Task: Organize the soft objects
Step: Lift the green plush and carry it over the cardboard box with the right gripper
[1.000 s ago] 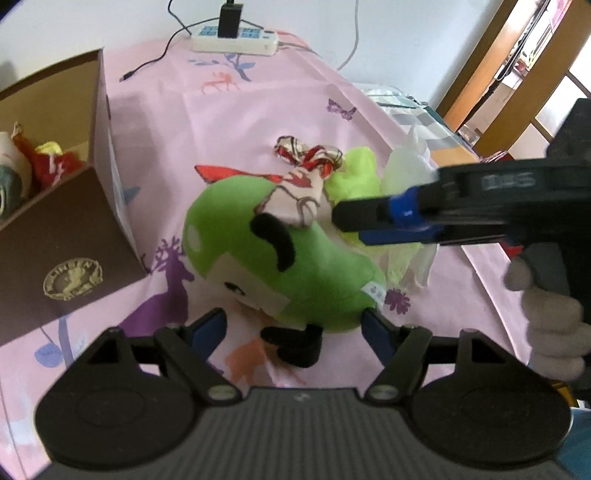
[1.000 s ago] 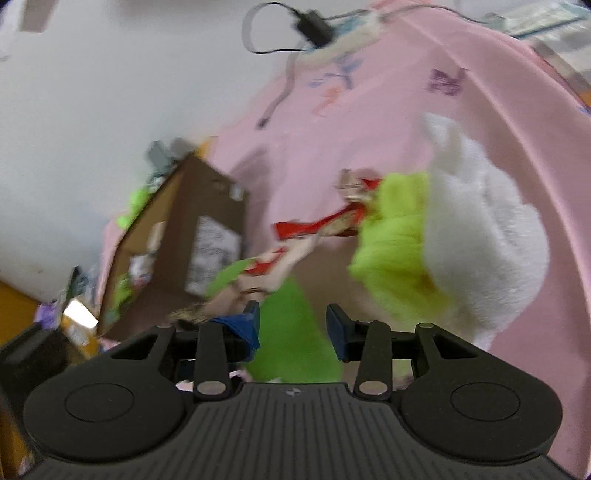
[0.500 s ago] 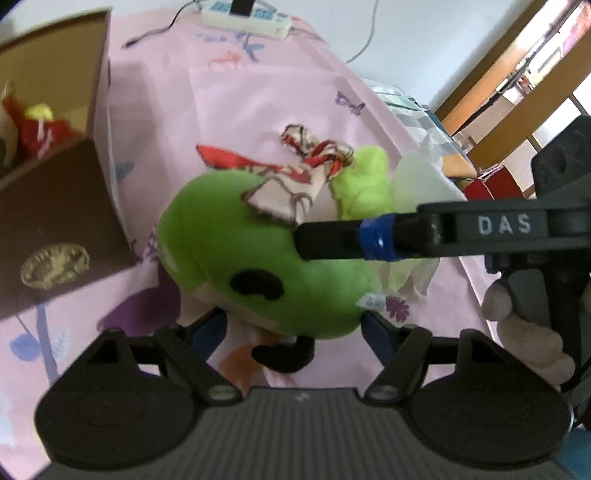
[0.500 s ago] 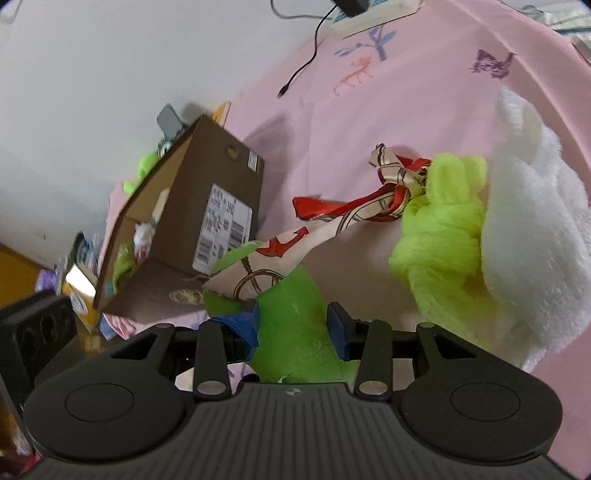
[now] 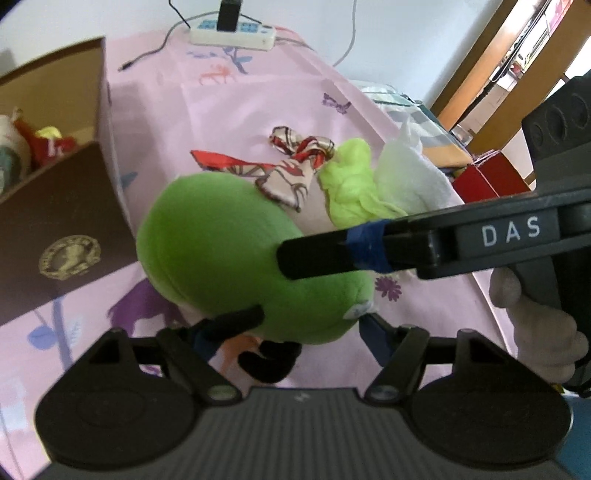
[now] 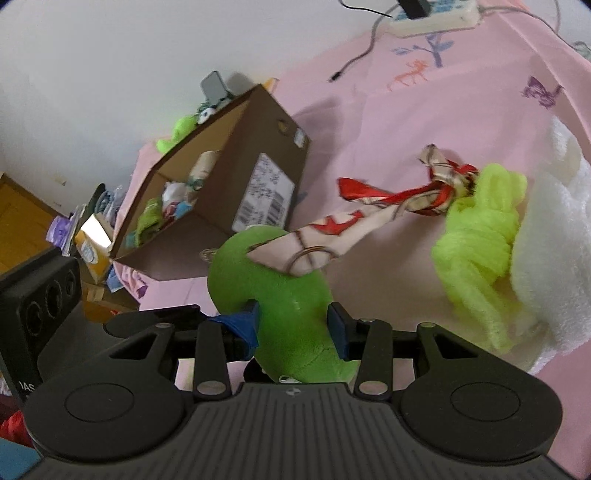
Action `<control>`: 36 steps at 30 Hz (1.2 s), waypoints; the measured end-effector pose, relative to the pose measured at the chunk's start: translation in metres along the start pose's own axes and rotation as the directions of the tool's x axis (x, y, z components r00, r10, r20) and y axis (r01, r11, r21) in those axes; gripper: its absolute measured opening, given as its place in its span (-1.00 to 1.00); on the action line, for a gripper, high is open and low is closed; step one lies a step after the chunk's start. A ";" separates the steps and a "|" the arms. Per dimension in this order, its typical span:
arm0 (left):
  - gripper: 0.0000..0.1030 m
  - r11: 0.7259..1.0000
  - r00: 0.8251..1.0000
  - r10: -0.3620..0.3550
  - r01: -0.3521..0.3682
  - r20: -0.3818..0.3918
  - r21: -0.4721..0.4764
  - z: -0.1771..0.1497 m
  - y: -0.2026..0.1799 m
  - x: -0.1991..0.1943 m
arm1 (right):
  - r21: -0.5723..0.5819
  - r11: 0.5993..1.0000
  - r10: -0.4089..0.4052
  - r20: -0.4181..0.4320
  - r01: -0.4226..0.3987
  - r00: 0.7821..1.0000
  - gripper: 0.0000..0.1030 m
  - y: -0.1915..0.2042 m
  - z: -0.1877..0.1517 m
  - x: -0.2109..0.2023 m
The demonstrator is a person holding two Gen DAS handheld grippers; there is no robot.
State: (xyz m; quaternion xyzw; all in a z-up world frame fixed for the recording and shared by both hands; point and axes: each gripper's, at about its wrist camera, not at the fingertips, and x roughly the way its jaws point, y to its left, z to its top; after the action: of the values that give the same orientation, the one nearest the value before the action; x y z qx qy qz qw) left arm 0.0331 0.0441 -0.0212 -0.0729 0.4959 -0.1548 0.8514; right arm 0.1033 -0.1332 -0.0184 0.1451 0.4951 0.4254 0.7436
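The green plush toy [image 5: 236,258] lay on the pink cloth [image 5: 258,110] just right of the brown cardboard box [image 5: 55,229], with both grippers closed around it. The left gripper [image 5: 291,328] held the toy's near end between its fingers, which pressed into the plush on either side; its jaws had just been closing a little on the toy. The right gripper [image 6: 293,321] came in from the right across the toy and clamped its green body between its blue-taped fingers, the jaws standing fairly narrow, and they had just been opening slightly with the plush still between them. A gloved hand [image 5: 535,325] gripped the handle of that right gripper.

One end of a red and cream scarf [image 6: 369,221] lay draped over the far side of the toy. Its knotted far end touched a yellow-green fluffy cloth [image 6: 480,236], which lay against a white fluffy cloth [image 6: 554,240] further right. The open box held several small soft things. A white power strip [image 5: 232,33] sat at the far edge of the cloth.
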 end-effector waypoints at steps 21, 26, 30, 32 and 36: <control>0.39 0.984 0.980 0.113 -0.132 0.162 0.116 -0.012 -0.006 -0.080 | 0.024 0.996 0.083 0.178 -0.088 0.981 -0.50 0.060 -0.007 -0.013; 0.39 0.989 0.980 0.057 -0.082 0.190 0.127 0.006 0.014 -0.105 | 0.032 0.996 0.075 0.232 -0.084 0.970 -0.50 0.078 0.009 -0.008; 0.39 0.986 0.970 0.039 -0.075 0.239 0.146 0.017 0.027 -0.125 | 0.065 0.992 0.089 0.287 -0.112 0.954 -0.50 0.089 0.021 -0.004; 0.39 0.988 0.967 0.016 -0.055 0.255 0.146 0.024 0.036 -0.132 | 0.077 0.990 0.087 0.309 -0.116 0.947 -0.50 0.093 0.025 -0.002; 0.39 0.986 0.960 -0.007 -0.039 0.281 0.160 0.035 0.047 -0.142 | 0.103 0.989 0.068 0.338 -0.109 0.939 -0.50 0.102 0.034 0.002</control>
State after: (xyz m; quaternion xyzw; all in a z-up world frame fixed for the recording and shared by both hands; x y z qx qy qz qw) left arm 0.0073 0.1353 0.0997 -0.0201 0.3563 -0.1762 0.9174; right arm 0.0829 -0.0638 0.0615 0.2818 0.3797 0.3971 0.7866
